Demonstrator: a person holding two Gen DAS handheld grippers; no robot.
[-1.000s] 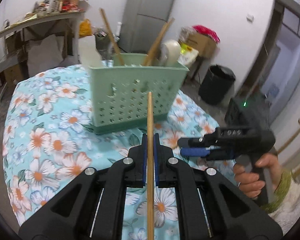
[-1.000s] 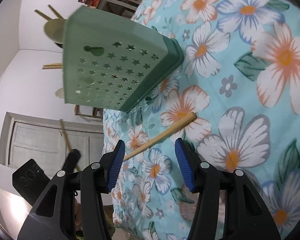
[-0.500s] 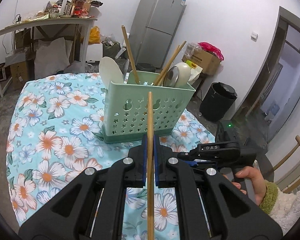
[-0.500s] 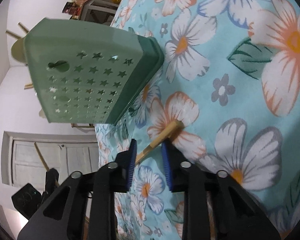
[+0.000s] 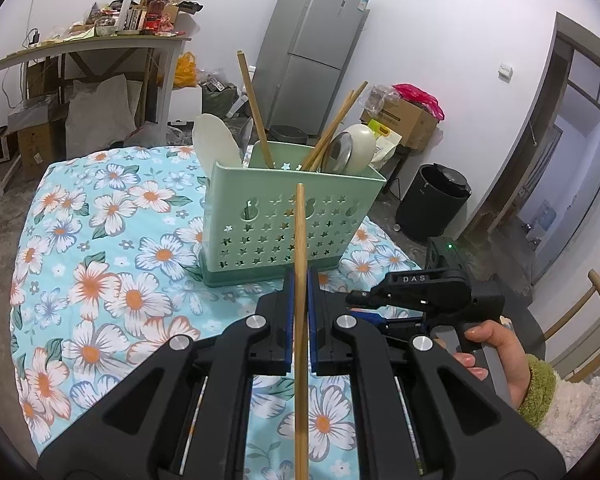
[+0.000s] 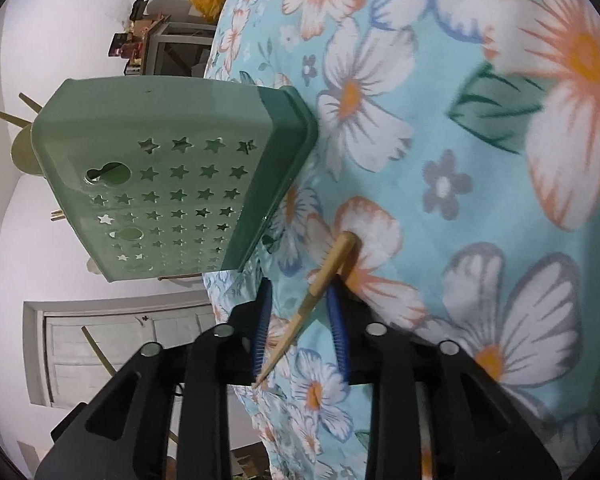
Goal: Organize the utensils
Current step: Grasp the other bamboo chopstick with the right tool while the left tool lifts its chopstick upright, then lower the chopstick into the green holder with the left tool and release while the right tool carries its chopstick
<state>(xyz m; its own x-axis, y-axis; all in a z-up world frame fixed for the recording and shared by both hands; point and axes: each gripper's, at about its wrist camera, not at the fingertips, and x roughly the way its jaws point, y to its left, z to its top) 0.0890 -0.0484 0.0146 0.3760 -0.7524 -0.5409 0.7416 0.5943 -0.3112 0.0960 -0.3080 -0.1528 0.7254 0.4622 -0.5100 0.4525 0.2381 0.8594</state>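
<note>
The left gripper [image 5: 299, 280] is pinching a chopstick [image 5: 300, 320] between its blue pads [image 5: 287, 320], pressed tight on the shaft. The stick is running straight up the middle of the left wrist view, its far tip showing in front of the basket [image 5: 288, 220].

The basket is standing upright on the tablecloth [image 5: 100, 260], just beyond the left gripper. It is holding several chopsticks [image 5: 254, 112] and spoons [image 5: 356, 148], all leaning above the rim.

The right gripper [image 6: 300, 320] is lying near the cloth, to the right of the left gripper, with its fingers partly spread. A second chopstick [image 6: 320, 288] is sitting between its pads [image 6: 337, 328], slanting across the gap. Whether the pads are touching it cannot be told. Its far end is resting on the cloth, near the basket base.

In the left wrist view the hand [image 5: 496, 356] is wrapping the handle of the right gripper at the near right.
</note>
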